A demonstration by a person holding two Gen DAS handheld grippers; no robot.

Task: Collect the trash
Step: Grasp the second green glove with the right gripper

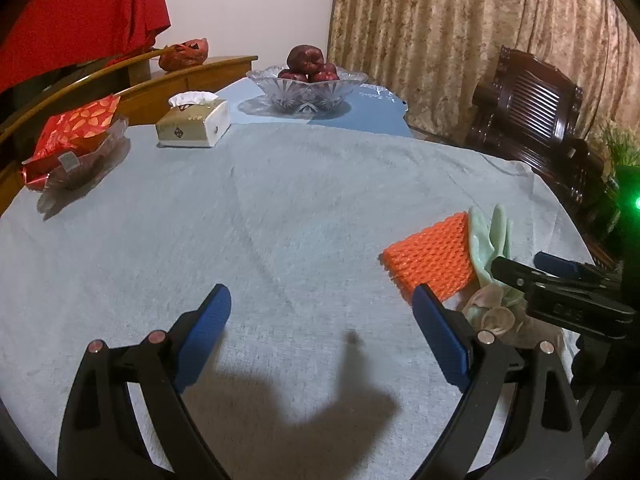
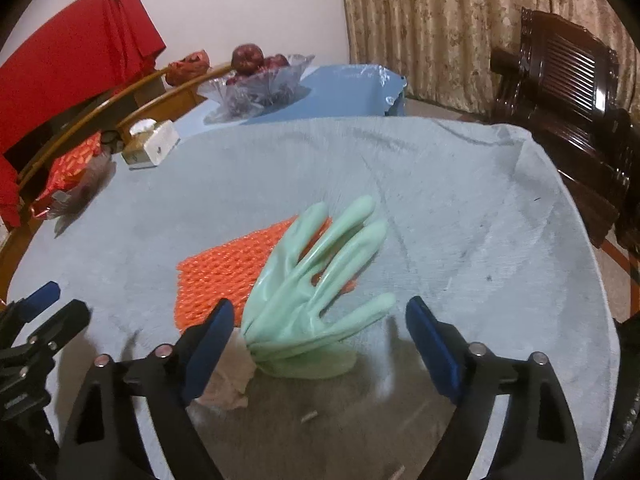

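A pale green rubber glove (image 2: pixel 316 280) lies on the grey tablecloth (image 2: pixel 460 200), partly over an orange foam net (image 2: pixel 232 272). A crumpled beige tissue (image 2: pixel 228 380) lies by the glove's cuff. My right gripper (image 2: pixel 320 344) is open and empty, its jaws on either side of the glove's cuff. My left gripper (image 1: pixel 320 328) is open and empty over bare cloth, left of the net (image 1: pixel 432 256) and the glove (image 1: pixel 490 244). The right gripper (image 1: pixel 560 280) shows at the right edge of the left wrist view, over the tissue (image 1: pixel 492 312).
At the far left stand a tissue box (image 1: pixel 194 120) and a red snack bag (image 1: pixel 72 136) on a dish. A glass bowl of red fruit (image 1: pixel 308 80) stands at the back. A dark wooden chair (image 2: pixel 568 120) stands to the right, beyond the table edge.
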